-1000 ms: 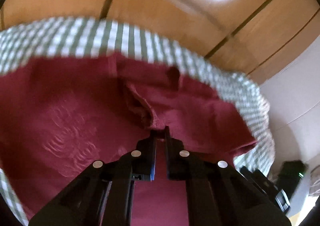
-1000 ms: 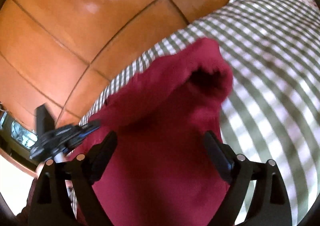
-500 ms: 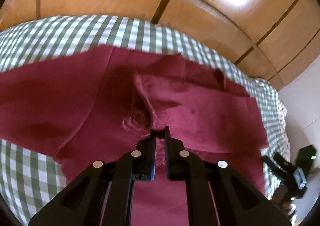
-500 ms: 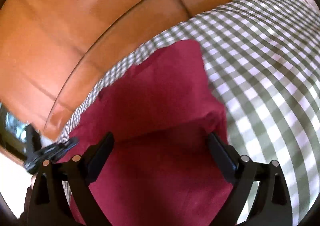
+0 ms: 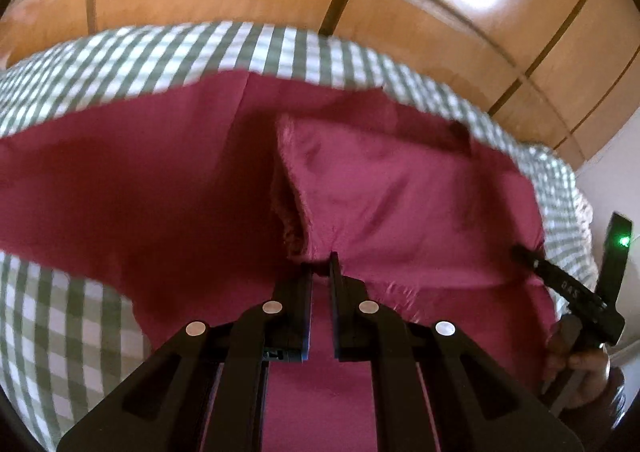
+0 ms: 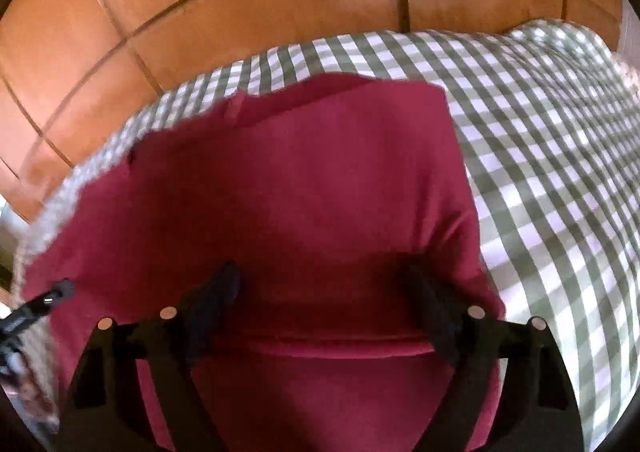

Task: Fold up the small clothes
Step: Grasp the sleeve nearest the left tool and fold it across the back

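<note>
Left gripper [image 5: 320,266] jaws pinched shut on red garment [image 5: 400,192] fold; right gripper [image 6: 326,292] jaws wide, just narrowing, gripping nothing. Risk: pinched fold drags, bunching garment across checked bedsheet [image 6: 560,172].

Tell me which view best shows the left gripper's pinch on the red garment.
Left wrist view: the left gripper is shut on a fold of the red garment, fingertips centred in frame. The right wrist view catches only part of that gripper at its left edge, pinch hidden.
</note>
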`<state>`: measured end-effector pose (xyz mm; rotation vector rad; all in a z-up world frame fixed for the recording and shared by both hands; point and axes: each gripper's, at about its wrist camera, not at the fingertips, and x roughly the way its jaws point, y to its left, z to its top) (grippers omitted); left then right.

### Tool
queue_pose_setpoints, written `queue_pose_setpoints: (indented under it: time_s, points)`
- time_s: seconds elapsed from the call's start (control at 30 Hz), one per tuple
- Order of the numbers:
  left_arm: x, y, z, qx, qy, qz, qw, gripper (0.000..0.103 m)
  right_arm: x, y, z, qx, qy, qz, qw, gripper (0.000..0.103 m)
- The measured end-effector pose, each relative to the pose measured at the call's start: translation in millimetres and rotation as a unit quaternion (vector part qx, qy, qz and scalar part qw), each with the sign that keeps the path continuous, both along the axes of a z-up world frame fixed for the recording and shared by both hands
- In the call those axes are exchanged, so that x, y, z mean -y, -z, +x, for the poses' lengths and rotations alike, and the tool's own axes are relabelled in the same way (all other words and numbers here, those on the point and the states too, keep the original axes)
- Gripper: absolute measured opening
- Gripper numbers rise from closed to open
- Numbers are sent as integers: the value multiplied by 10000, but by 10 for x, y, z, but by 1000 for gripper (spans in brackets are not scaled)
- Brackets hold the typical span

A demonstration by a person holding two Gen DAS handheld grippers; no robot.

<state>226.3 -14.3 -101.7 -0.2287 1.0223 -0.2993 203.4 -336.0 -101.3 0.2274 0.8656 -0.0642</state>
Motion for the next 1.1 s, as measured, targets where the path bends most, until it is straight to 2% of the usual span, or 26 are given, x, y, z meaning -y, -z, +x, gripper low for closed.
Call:
queue_pose_setpoints:
  time_s: [0.1,0.17,0.3,0.37,0.5,0.53,0.67,0.7,0.77,0.83,0.93,1.03,1.1]
  points:
    - [-2,93,-38,93,-86,36,9999,9,-189,61,-27,110,-5,-645,9979,91]
    - [-16,83,-47,49,-179,-31,9998,11,-205,84,-15,115,-1,-726,9973,93]
    - [-156,-24,-156,48,-587,125,9982,19,-199,112,-10,126,3,-821,9965,93]
    - [-309,-84,-230,91,-823,32,9966,31,-227,114,12,137,20,-884,9960,94]
    - [-852,-157,-482,119,-1504,-148,9884,48,-261,83,-29,136,53,-1032,9946,95]
    - [-1053,-163,-561,115,-1759,-182,9842,51,-266,79,-30,124,76,-1068,9942,96]
    - [-1745,-111,-787,-88,-2450,-447,9684,51,-367,-53,-110,55,160,-1298,9914,98]
    - [-2019,-87,-873,-109,-2741,-533,9602,51,-406,-111,-179,126,82,-1208,9926,99]
    - [-2332,-68,-971,-57,-3013,-659,9512,51,-528,-207,-341,307,-110,-1063,9938,100]
    - [-2699,-69,-1072,40,-3389,-794,9374,51,-687,-242,-475,388,-353,-1015,9935,100]
    - [-3128,-111,-1152,149,-3912,-800,9167,51,-961,-180,-629,376,-720,-999,9917,100]
    - [-3391,-147,-1138,201,-4116,-932,9064,51,-1234,11,-659,189,-1022,-1314,9859,100]
    - [-3528,-147,-1098,196,-4168,-1172,9012,51,-1315,141,-639,67,-1048,-1494,9832,101]
